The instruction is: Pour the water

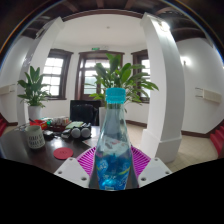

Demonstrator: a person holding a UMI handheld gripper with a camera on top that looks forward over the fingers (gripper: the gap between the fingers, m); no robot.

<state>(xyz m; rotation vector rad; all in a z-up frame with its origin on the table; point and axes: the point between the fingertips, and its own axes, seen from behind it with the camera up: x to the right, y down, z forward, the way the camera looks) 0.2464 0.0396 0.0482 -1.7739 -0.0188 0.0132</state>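
Tongs [113, 168] are clamped on the water bottle [113, 140]: both pink pads [88, 160] press its lower body, one on each side. The bottle stands upright between the fingers, its teal cap [116, 96] on and pointing straight up ahead of the tongs. I can't see its base, so can't tell if it rests on the desk [25, 148] or is lifted.

Handling, my read:
- Clear thin-wall plastic with a blue label; it will flex under squeeze. Keep the force moderate, or the walls buckle and the grip shifts.
- Looks mostly full, so fairly heavy with the weight carried high. Holding low on the body means the top will want to swing once tilted.
- Smooth, slick wall. The label band gives the pads better bite than bare plastic.
- Best hold is mid-body near the label, the pads square on opposite sides. The current hold sits about there, maybe slightly low.
- Cap is on, so nothing pours until it comes off.

Beyond the tongs to the left: a mug [36, 136], a red coaster [63, 154] and a potted plant [34, 95] on the desk. No obvious receiving vessel apart from the mug.
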